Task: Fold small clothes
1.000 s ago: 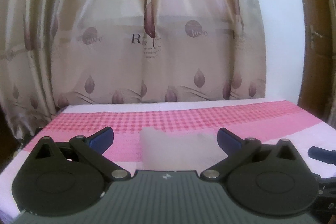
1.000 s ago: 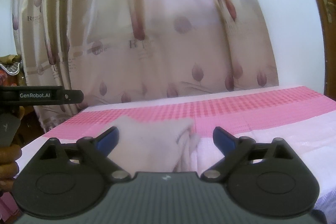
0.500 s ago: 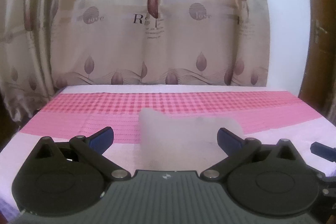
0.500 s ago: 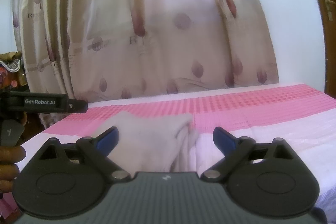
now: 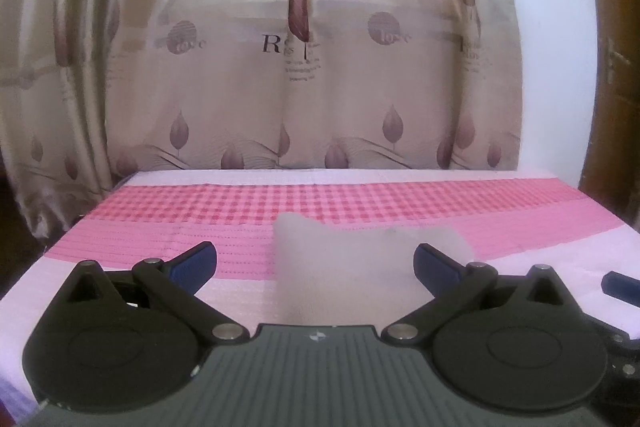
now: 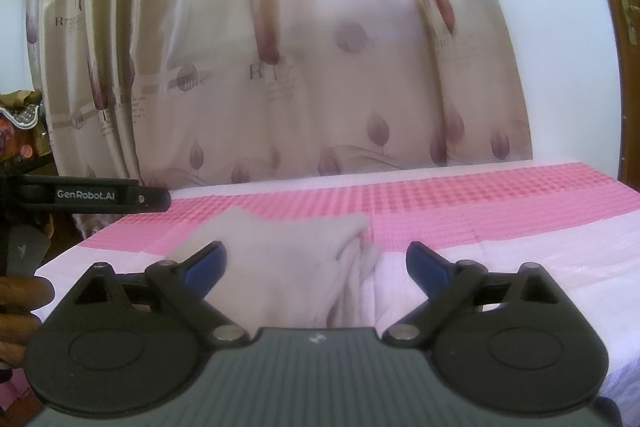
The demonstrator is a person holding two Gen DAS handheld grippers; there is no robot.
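A small pale grey-white garment (image 5: 352, 267) lies folded on the pink checked table cover (image 5: 240, 211). In the left wrist view it sits just ahead of my left gripper (image 5: 316, 263), whose blue-tipped fingers stand wide open around its near part. Seen from the right wrist, the same garment (image 6: 288, 259) shows layered folds along its right edge, and my right gripper (image 6: 316, 263) is open above its near end with nothing held. A blue fingertip (image 5: 624, 285) of the right gripper shows at the left view's right edge.
A beige leaf-print curtain (image 5: 304, 67) hangs behind the table. A brown wooden door (image 5: 616, 67) stands at the right. A person's hand (image 6: 20, 307) holds the left gripper body (image 6: 92, 197) at the right view's left edge. The cloth extends pale pink to the right (image 6: 540, 247).
Both cameras have tilted and shifted a little, so the table and garment sit slightly lower and closer in view. The garment has not changed shape and both grippers stay open.
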